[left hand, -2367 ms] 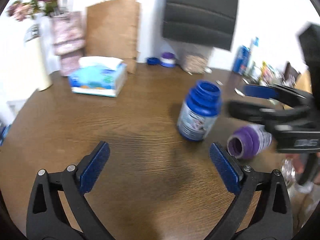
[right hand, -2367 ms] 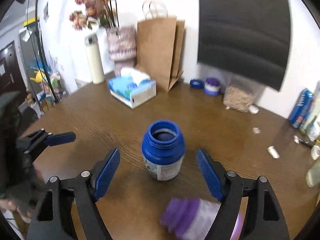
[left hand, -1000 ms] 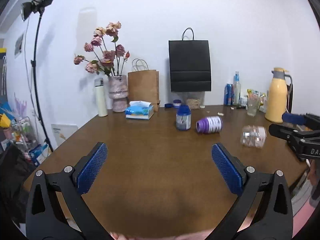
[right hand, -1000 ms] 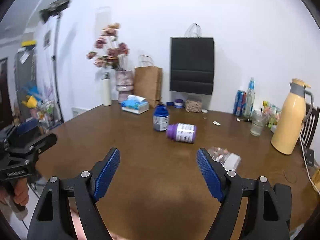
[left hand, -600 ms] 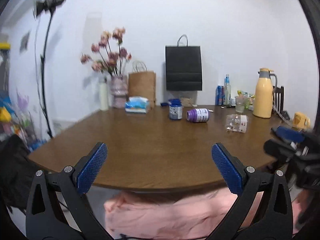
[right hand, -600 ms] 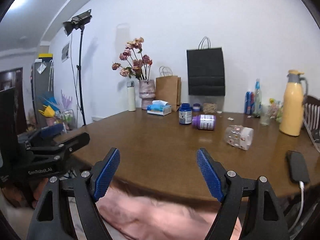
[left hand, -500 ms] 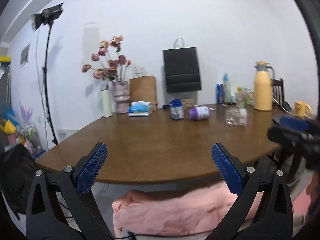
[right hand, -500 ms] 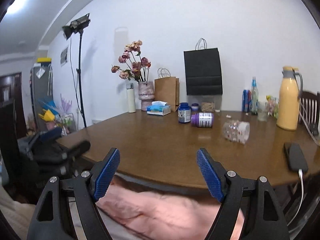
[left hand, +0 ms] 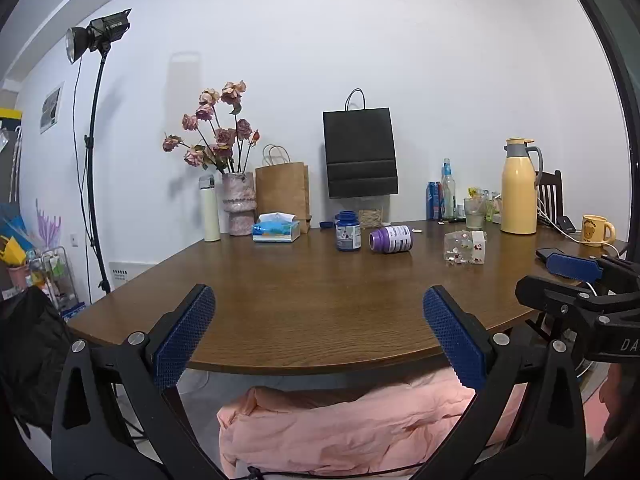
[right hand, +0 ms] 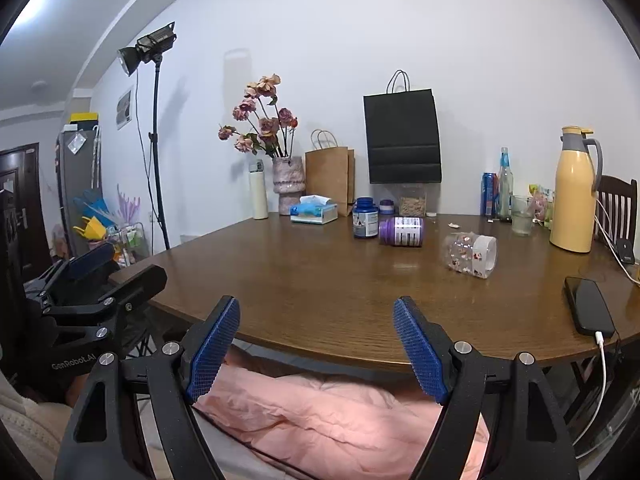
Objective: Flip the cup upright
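Table [left hand: 304, 304]: brown wood with a rounded near edge, spanning the middle of both views; pink cloth [right hand: 340, 412] shows under that edge at the bottom.
Black bag [right hand: 402, 136]: upper centre, against the white wall at the table's far side.
Brown bag [right hand: 330, 176]: just left of the black bag, standing upright.
Flowers [right hand: 264, 120]: dried pink roses in a pale vase [right hand: 288, 184], left of the brown bag, with a white flask [right hand: 259, 192] beside the vase.
Yellow jug [right hand: 574, 196]: right side of the frame, upright on the table.
Left claw [left hand: 320, 332]: lower foreground of its own view, blue pads spread wide with nothing between them, held short of the table's near edge.
Right claw [right hand: 316, 344]: lower foreground of its own view, pads likewise wide apart and empty, also short of the edge; in the left view it appears at the right border.
Phone [right hand: 588, 310]: lower right, flat on the table with a white cable plugged in.
Tissue box [right hand: 314, 212]: centre left, in front of the brown bag.
Cup [right hand: 472, 254]: clear, with small printed figures, lying on its side right of centre, mouth turned to the right, well away from both claws.
Purple bottle [right hand: 400, 231]: on its side, left of the cup.
Blue bottle [right hand: 365, 218]: upright and uncapped, just beside the purple one.
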Tool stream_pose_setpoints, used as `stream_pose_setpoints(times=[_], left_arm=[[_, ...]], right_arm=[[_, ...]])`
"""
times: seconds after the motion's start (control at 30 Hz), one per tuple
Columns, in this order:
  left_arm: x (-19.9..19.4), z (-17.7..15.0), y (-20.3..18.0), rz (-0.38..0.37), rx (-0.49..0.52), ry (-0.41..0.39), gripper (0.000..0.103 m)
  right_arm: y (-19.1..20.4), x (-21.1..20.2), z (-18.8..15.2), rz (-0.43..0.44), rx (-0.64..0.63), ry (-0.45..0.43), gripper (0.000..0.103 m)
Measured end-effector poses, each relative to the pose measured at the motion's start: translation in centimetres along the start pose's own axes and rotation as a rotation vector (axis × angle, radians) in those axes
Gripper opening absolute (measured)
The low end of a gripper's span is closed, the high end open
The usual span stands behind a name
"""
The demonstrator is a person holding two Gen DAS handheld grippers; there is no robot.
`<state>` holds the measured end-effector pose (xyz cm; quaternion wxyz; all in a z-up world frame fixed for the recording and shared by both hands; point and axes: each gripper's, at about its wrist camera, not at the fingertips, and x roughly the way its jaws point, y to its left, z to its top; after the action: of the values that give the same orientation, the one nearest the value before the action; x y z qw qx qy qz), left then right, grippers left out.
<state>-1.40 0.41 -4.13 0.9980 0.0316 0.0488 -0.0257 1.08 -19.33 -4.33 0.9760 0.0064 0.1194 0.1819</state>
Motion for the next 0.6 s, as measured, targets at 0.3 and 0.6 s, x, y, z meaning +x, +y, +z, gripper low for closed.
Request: stream_pose_setpoints(times=[0.3,0.6], left_arm=[[0.03,0.07,0.15,0.004,-0.001,-0.003,0.103],[-0.10,0.09,0.22,0.000,-0.008,-0.009,0.103]], right_arm=[[-0.38,0.25,0.07,0.002,0.012,0.014,0.084],[-0.18,0.38,0.09,-0.002,-0.002,0.015,0.084]])
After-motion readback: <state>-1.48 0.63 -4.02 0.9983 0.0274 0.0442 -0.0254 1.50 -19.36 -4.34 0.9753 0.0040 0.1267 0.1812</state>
